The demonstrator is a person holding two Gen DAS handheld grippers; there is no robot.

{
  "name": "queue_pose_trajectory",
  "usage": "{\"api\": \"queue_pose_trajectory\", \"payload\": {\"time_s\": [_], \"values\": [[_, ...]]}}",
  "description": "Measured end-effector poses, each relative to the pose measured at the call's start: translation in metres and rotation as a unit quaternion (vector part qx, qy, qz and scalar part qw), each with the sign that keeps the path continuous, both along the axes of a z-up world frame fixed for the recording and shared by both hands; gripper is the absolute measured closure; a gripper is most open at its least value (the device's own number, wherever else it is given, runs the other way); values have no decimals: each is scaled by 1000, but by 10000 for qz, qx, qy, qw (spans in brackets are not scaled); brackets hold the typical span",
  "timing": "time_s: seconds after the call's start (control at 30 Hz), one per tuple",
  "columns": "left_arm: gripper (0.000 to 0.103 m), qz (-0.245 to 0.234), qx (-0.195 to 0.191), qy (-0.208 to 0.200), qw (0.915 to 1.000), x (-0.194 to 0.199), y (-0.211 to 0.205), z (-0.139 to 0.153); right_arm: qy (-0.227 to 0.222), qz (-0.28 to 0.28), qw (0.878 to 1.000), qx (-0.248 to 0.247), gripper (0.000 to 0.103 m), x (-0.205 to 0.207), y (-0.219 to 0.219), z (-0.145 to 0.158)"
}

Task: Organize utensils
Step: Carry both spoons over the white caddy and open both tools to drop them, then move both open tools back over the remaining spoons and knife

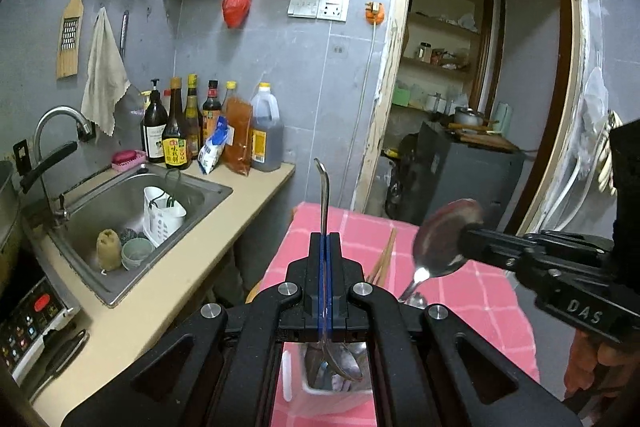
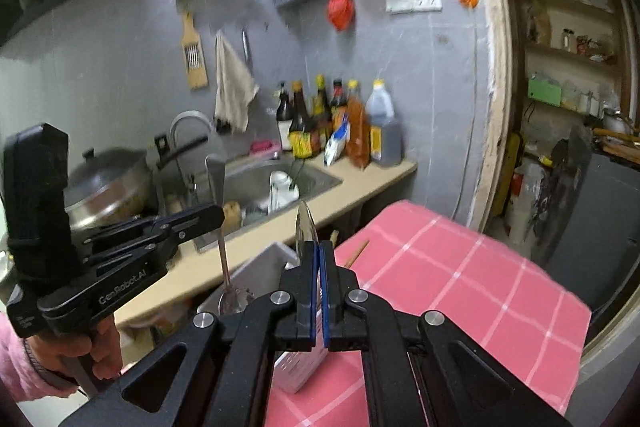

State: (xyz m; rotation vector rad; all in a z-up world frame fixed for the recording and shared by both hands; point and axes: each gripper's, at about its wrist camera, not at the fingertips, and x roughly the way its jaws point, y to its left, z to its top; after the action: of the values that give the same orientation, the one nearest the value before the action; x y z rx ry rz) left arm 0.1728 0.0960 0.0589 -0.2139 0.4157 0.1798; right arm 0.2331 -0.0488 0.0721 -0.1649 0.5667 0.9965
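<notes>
My left gripper (image 1: pixel 325 239) is shut on a steel spoon (image 1: pixel 326 211). Its handle points up and its bowl hangs down into a white utensil holder (image 1: pixel 298 393) with several spoons in it. In the right wrist view the left gripper (image 2: pixel 218 215) holds that spoon (image 2: pixel 224 267) over the white holder (image 2: pixel 264 267). My right gripper (image 2: pixel 319 247) is shut on a second spoon (image 2: pixel 305 227), bowl upward. In the left wrist view the right gripper (image 1: pixel 466 229) grips this spoon (image 1: pixel 444 239) by its bowl, handle pointing down toward the holder. Wooden chopsticks (image 1: pixel 386 255) lie on the pink checked tablecloth (image 1: pixel 492 291).
A sink (image 1: pixel 132 203) with a white basket, sponge and cup sits to the left in a beige counter (image 1: pixel 224 227). Sauce bottles (image 1: pixel 208 127) stand at the counter's back. A wok (image 2: pixel 108 183) sits left of the sink. A doorway (image 1: pixel 480 87) opens to the right.
</notes>
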Motion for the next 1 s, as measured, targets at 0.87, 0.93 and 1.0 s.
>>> {"api": "queue_pose_trajectory", "payload": {"time_s": [0.87, 0.93, 1.0], "values": [[86, -281, -679, 39, 9973, -24, 15, -24, 531, -648, 9964, 144, 79, -9, -26, -36], [76, -292, -609, -129, 9976, -31, 9, -16, 503, -866, 9947, 241, 68, -10, -44, -33], [66, -299, -503, -279, 9979, -38, 1, -10, 461, -1125, 9922, 265, 63, -11, -66, -32]]}}
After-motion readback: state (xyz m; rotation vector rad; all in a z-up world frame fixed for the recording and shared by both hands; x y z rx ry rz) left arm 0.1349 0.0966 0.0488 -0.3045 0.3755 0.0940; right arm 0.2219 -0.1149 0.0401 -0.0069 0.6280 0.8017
